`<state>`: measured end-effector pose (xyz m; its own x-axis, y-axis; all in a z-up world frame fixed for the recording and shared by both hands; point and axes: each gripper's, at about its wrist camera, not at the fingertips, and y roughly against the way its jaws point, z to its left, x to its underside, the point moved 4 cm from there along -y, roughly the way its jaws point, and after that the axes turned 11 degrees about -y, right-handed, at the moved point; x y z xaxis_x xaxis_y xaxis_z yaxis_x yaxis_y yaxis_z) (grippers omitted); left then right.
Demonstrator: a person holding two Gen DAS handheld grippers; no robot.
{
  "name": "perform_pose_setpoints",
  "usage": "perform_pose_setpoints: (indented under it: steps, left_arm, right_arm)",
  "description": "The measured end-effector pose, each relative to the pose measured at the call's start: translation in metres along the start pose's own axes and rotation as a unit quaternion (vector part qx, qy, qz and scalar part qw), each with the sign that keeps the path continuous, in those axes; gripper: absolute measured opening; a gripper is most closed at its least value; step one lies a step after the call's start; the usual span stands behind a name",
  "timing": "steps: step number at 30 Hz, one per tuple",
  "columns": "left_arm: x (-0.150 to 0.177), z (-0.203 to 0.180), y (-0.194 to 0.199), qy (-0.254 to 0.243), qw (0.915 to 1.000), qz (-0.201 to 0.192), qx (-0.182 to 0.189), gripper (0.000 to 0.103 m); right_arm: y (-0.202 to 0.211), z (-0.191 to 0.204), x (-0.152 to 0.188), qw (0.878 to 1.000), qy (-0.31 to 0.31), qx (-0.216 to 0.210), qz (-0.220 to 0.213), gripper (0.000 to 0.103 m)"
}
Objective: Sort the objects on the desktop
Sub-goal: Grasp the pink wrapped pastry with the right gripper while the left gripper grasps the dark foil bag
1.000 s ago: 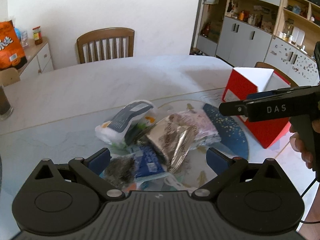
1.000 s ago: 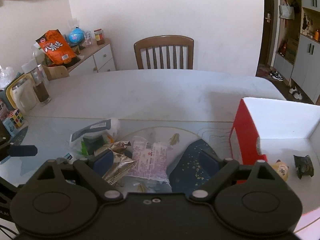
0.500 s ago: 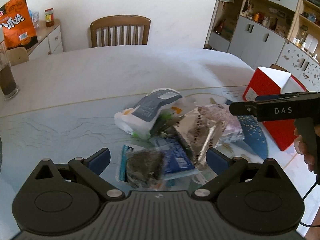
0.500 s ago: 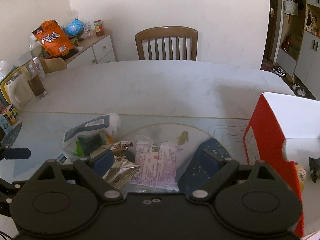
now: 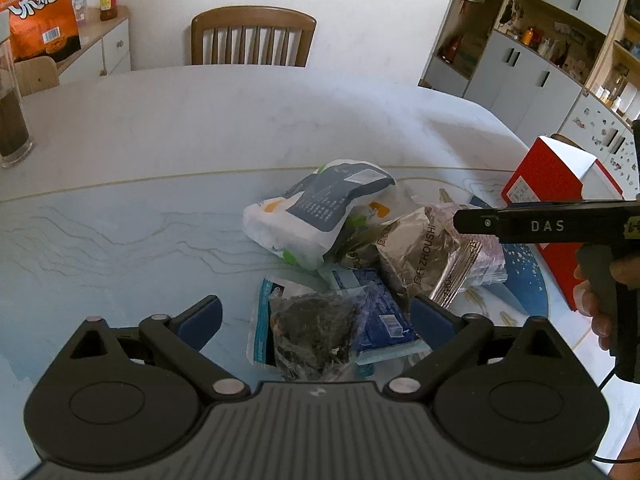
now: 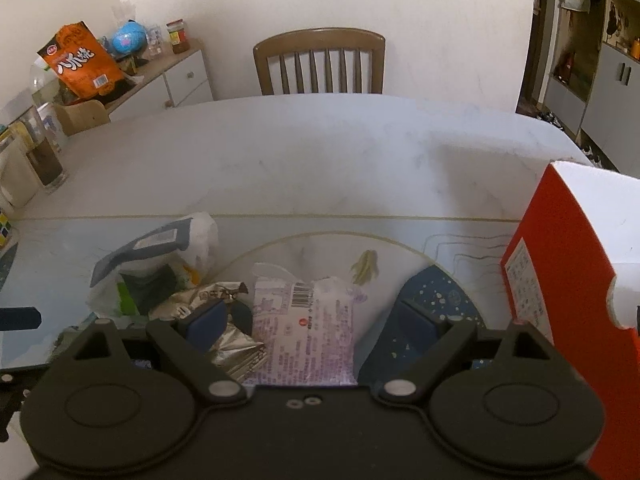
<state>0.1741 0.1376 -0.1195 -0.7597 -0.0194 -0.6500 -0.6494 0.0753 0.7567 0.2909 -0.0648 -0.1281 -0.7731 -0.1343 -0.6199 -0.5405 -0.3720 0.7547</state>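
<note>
A heap of snack packets lies on the table. In the left wrist view my left gripper (image 5: 314, 314) is open and empty, its jaws either side of a clear packet with dark contents (image 5: 312, 330) on a blue packet (image 5: 380, 316). Behind lie a white and grey bag (image 5: 320, 216) and a silver-brown packet (image 5: 424, 256). In the right wrist view my right gripper (image 6: 310, 322) is open and empty over a pink-purple packet (image 6: 308, 332), with the silver packet (image 6: 228, 340) at its left finger. The right gripper also shows from the side in the left wrist view (image 5: 552, 226).
A red and white open box (image 6: 560, 280) stands at the right, also in the left wrist view (image 5: 560, 200). A wooden chair (image 6: 320, 64) stands behind the table. A glass of dark liquid (image 5: 12, 128) stands at the far left. Cabinets and an orange snack bag (image 6: 80, 64) line the walls.
Both grippers have moved left and lower over the heap. The clear dark packet now lies between my left jaws, and the pink-purple packet is centred under my right gripper. Both stay open.
</note>
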Motion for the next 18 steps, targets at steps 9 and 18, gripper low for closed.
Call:
perform_pose_setpoints:
  steps: [9, 18]
  left_arm:
    - [0.002, 0.003, -0.005, 0.000, 1.0000, 0.006, 0.006, 0.081]
    - [0.004, 0.001, -0.010, -0.001, 0.9998, 0.010, 0.015, 0.056]
  right_arm:
    - [-0.010, -0.004, 0.001, 1.000, -0.007, 0.008, 0.010, 0.091]
    - [-0.015, -0.005, 0.001, 1.000, -0.016, 0.009, 0.013, 0.086]
